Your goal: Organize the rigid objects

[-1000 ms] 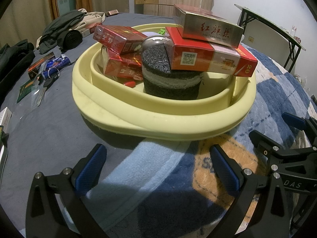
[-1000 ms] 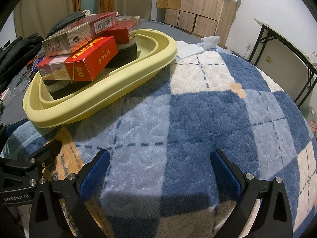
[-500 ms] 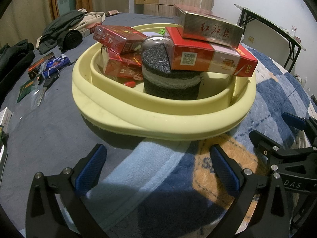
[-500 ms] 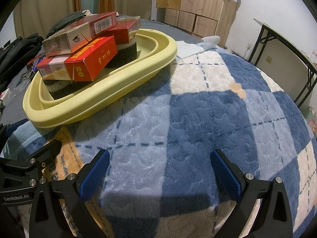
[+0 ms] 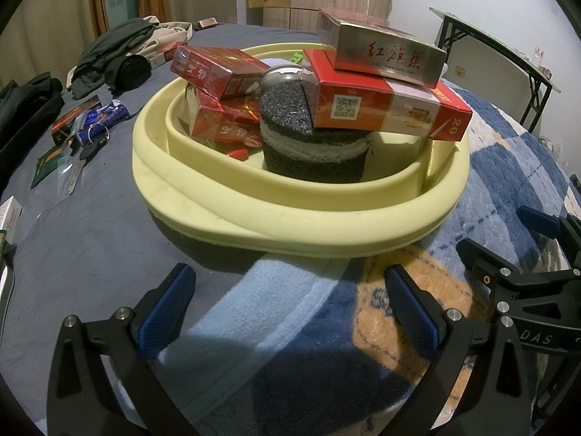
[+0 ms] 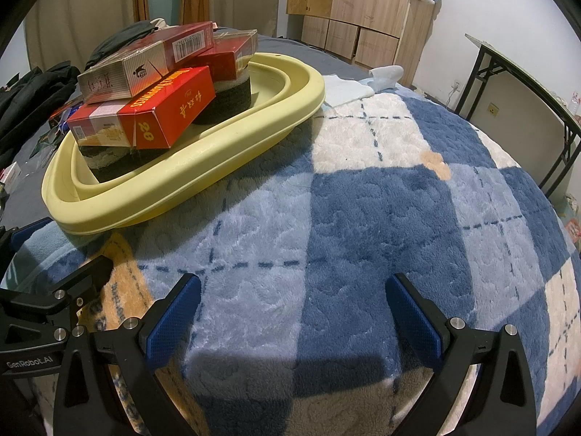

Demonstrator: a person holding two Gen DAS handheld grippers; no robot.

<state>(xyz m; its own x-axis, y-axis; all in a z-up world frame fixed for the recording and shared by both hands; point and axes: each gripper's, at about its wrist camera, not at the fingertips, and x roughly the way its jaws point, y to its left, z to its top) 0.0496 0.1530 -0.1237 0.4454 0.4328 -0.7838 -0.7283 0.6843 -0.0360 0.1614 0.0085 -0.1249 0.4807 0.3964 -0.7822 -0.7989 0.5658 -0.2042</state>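
Note:
A pale yellow basin [image 5: 297, 225] [image 6: 203, 181] rests on the bed. Inside it a dark round sponge block [image 5: 312, 145] carries a long red carton [image 5: 385, 109] [image 6: 145, 123], and a silver-and-red carton [image 5: 385, 54] [image 6: 138, 65] lies on top of that. Two smaller red packs [image 5: 218, 69] are stacked at the basin's left side. My left gripper [image 5: 290, 305] is open just in front of the basin, holding nothing. My right gripper [image 6: 294, 312] is open above the blue checked blanket [image 6: 399, 210], to the right of the basin, also holding nothing.
Keys, a blue wrapper and small packs [image 5: 87, 123] lie on the grey sheet left of the basin. Dark clothes [image 5: 120, 58] are heaped behind them. A folding table [image 6: 526, 83] stands by the right wall, wooden cabinets [image 6: 363, 7] at the back.

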